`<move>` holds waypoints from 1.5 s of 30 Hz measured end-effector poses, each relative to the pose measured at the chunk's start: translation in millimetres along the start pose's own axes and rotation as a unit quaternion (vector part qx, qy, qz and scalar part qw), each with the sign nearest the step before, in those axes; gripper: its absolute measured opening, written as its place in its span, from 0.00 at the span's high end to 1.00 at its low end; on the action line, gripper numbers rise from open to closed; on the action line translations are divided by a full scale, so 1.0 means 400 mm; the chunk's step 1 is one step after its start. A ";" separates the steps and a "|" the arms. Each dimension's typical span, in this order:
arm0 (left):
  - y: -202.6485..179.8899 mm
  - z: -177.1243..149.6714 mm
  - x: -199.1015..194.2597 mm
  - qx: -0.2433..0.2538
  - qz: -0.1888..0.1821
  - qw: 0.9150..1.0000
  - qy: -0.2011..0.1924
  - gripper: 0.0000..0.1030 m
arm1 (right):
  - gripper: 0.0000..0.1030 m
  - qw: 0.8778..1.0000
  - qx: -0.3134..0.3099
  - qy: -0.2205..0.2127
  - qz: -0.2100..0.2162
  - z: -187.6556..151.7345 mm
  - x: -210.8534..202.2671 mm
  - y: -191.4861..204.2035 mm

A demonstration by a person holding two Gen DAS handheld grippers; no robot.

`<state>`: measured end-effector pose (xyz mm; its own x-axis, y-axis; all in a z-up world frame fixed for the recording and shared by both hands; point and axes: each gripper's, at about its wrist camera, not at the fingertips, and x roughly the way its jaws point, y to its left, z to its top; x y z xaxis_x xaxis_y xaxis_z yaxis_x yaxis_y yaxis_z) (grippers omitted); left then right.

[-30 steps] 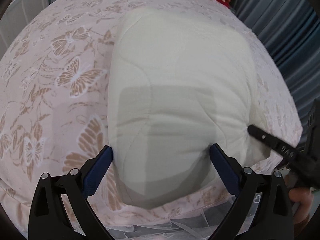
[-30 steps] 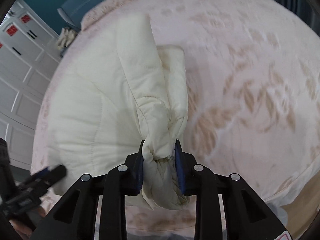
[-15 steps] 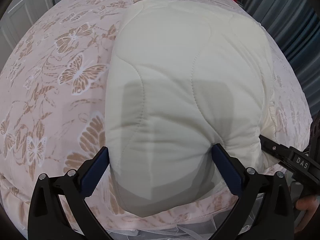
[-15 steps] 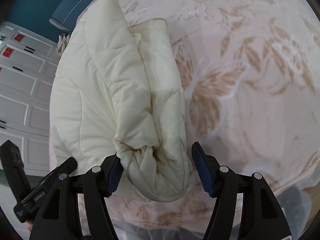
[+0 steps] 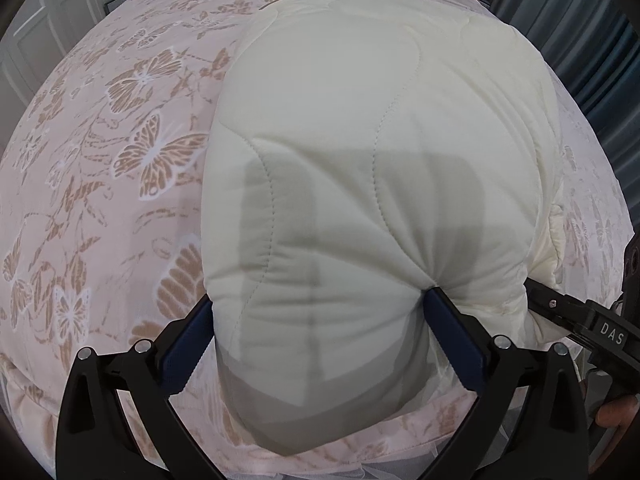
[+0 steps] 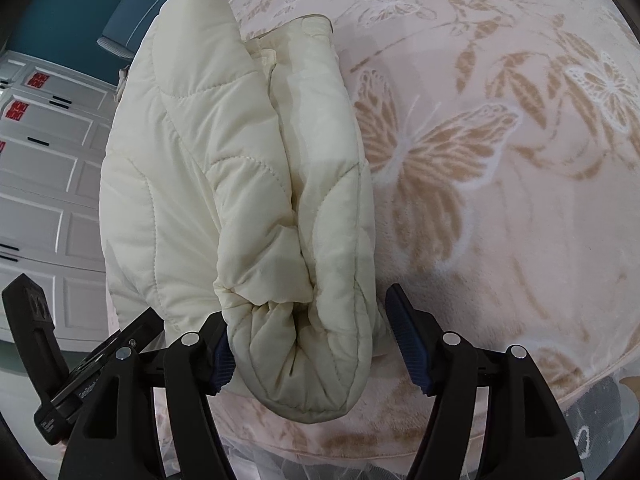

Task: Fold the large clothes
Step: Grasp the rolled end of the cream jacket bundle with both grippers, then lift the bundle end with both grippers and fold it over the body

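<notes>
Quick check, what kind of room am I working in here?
Most likely a bedroom: the cream padded jacket lies on a bed with a pink butterfly bedspread, with white panelled cupboards and grey curtains alongside.

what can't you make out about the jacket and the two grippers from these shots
- Left wrist view: whether the left gripper pinches the cream jacket or only straddles it; the puffy fabric bulges over both pads.
- Left wrist view: the right gripper fingertips, buried behind the jacket's edge.
- Right wrist view: the jacket's underside and far side, hidden by its own folds.
- Both views: the bedspread front edge, cut off by the gripper bodies.
</notes>
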<state>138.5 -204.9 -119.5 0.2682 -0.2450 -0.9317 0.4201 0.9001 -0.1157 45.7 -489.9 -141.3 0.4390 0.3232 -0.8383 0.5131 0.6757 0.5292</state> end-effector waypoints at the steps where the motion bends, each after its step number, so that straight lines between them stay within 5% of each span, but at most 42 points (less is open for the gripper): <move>1: 0.001 0.003 0.004 0.000 0.000 1.000 0.000 0.04 | 0.37 1.000 -0.002 0.001 -0.001 0.003 0.004 0.001; 10: 0.007 0.019 0.025 -0.003 -0.010 1.000 -0.003 0.04 | 0.36 1.000 -0.010 0.004 -0.002 0.036 0.026 -0.004; 12: 0.007 0.022 0.020 -0.002 -0.016 1.000 -0.002 0.04 | 0.45 1.000 -0.017 0.004 -0.001 0.034 0.019 0.003; 19: 0.000 0.034 -0.076 0.025 -0.034 0.999 -0.029 0.42 | 0.69 0.996 -0.083 -0.035 -0.029 0.007 -0.048 0.112; 24: 0.015 0.050 -0.187 0.034 -0.057 0.995 -0.068 0.53 | 0.77 0.990 -0.113 -0.080 -0.017 -0.021 -0.124 0.198; 34: 0.048 0.054 -0.372 0.060 -0.062 0.985 -0.151 0.55 | 0.78 0.971 -0.173 -0.161 -0.024 -0.077 -0.269 0.337; 45: 0.122 0.082 -0.594 0.075 -0.042 0.962 -0.260 0.55 | 0.78 0.942 -0.234 -0.241 -0.005 -0.096 -0.389 0.535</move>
<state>123.8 -114.5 107.3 0.6090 -0.4969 -0.6183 0.5689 0.8168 -0.0960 58.8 -370.4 97.5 0.7770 0.0530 -0.6273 0.1875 0.9317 0.3110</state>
